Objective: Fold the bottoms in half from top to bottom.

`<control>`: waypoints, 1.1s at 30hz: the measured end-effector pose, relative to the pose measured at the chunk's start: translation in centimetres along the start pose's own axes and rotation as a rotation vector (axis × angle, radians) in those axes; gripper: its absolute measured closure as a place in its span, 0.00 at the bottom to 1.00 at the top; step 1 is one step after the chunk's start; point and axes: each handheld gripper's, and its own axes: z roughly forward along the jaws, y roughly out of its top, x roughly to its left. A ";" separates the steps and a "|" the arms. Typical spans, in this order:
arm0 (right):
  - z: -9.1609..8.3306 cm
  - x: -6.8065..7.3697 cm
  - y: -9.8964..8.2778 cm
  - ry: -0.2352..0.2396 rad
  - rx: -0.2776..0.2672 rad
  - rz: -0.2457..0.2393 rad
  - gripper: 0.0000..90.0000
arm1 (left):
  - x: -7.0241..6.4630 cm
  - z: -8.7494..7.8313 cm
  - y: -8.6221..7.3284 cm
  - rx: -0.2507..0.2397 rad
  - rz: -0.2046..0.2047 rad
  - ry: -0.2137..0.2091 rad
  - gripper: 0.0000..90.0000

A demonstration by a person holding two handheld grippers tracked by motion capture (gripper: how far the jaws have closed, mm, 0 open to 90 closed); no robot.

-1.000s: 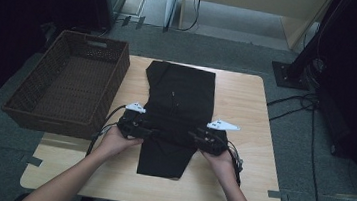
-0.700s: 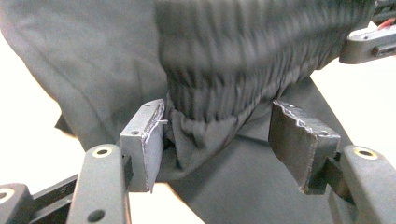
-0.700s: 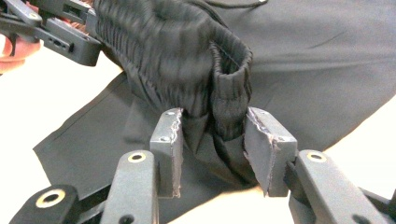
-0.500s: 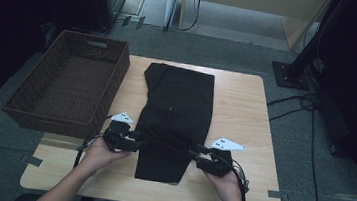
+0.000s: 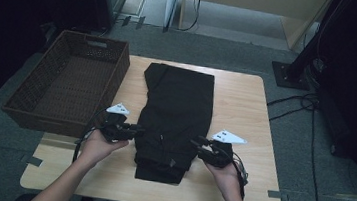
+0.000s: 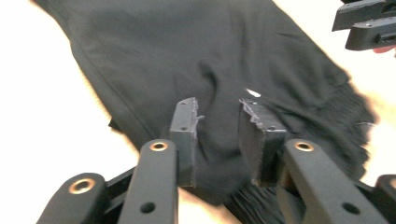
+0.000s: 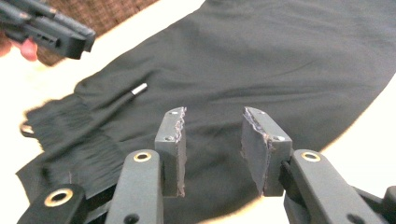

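- L gripper [image 5: 133, 127] jaws just been closing, now narrow gap w/ black trousers [image 5: 178, 108] fabric between pads; pinch not clear, looks loose.
- R gripper [image 5: 198, 144] half open over right edge, holds nothing.
- Trousers folded, flat mid table [image 5: 245, 112], waistband end near person; basket [image 5: 75, 79] at left.
- Judged: setting up next fold.
- Vs 1 s ago: hands farther apart, now at cloth edges.

One black garment [image 5: 178, 111]; one wicker basket [image 5: 70, 86]; two grippers, left [image 5: 136, 127] and right [image 5: 197, 143]; one table [image 5: 245, 112]
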 end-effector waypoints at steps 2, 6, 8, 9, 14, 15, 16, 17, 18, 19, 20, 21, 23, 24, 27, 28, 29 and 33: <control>1.1 -0.1 0.3 -0.019 0.015 -0.033 0.71 | 0.4 1.1 0.6 0.004 -0.001 0.007 0.77; 3.4 -1.4 1.9 -0.054 0.043 -0.055 0.71 | 1.3 3.4 2.1 -0.006 0.000 0.036 0.77; 4.8 -2.3 2.9 -0.087 0.071 -0.043 0.69 | 1.8 4.7 2.7 -0.005 0.001 0.056 0.77; 5.8 -2.9 3.3 -0.094 0.084 -0.033 0.69 | 1.9 5.1 2.8 -0.005 0.004 0.058 0.78; 9.0 -4.6 3.6 -0.111 0.122 0.021 0.68 | 2.6 6.9 3.0 0.009 0.005 0.090 0.78; 9.3 -4.8 3.5 -0.116 0.124 0.020 0.68 | 2.8 7.2 2.8 0.025 0.003 0.092 0.79; 9.6 -4.8 3.3 -0.127 0.128 0.010 0.69 | 2.8 7.4 2.6 0.022 0.005 0.094 0.79; 9.7 -4.8 3.2 -0.131 0.140 0.011 0.69 | 2.7 7.4 2.3 0.007 0.007 0.095 0.79; 9.8 -4.8 3.0 -0.129 0.140 0.008 0.69 | 2.6 7.3 2.2 -0.001 0.008 0.094 0.79; 9.7 -4.7 2.8 -0.134 0.136 -0.006 0.71 | 2.5 7.3 2.0 -0.006 0.002 0.087 0.79; 9.6 -4.5 2.7 -0.141 0.133 -0.020 0.71 | 2.3 7.2 1.9 -0.003 -0.004 0.082 0.79; 9.4 -4.3 2.5 -0.145 0.138 -0.029 0.71 | 2.1 7.0 1.7 0.005 0.001 0.079 0.79; 8.9 -3.7 2.1 -0.140 0.145 -0.034 0.70 | 1.2 6.6 1.1 0.022 0.020 0.073 0.79; 8.5 -3.4 1.7 -0.139 0.148 -0.041 0.70 | 0.6 6.5 0.6 0.025 0.041 0.066 0.78; 6.9 -2.5 0.6 -0.117 0.161 -0.042 0.69 | -1.0 5.7 -0.8 0.040 0.061 0.037 0.78; 6.3 -2.2 0.1 -0.113 0.165 -0.038 0.68 | -1.5 5.5 -1.2 0.046 0.066 0.030 0.77; 5.8 -1.8 -0.3 -0.105 0.170 -0.048 0.68 | -2.1 5.3 -1.6 0.051 0.065 0.025 0.76; 4.0 -0.5 -1.6 -0.069 0.197 -0.073 0.67 | -3.9 4.5 -3.2 0.062 0.105 0.006 0.74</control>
